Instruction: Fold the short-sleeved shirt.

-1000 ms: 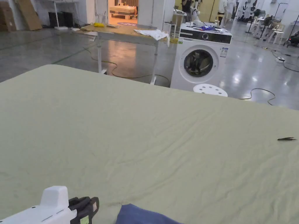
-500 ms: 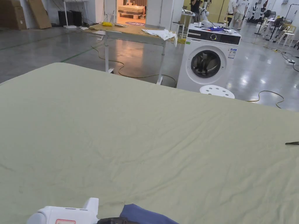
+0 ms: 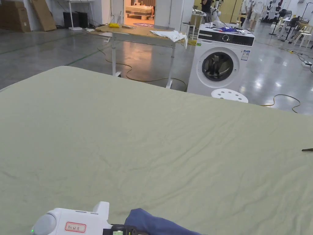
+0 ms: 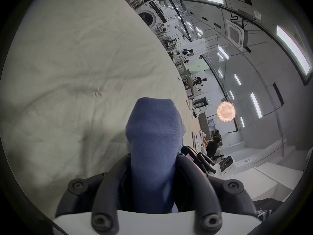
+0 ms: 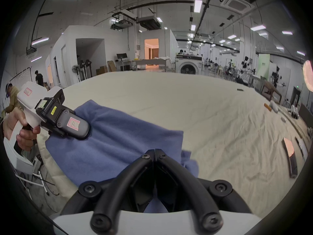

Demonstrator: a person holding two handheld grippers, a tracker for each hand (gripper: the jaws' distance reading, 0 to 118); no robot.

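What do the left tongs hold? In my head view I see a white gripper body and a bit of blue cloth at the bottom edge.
Observer: In the left gripper view, the left tongs are closed on a bunch of the blue shirt, which sticks out past the jaws.
Operator: And the right tongs?
Observer: In the right gripper view, the right tongs are shut tip to tip, with blue cloth between the jaws near their base.
Operator: Is the shirt spread flat?
Observer: No. It runs, creased, from one pair of tongs to the other, by the near edge of the pale green sheet.
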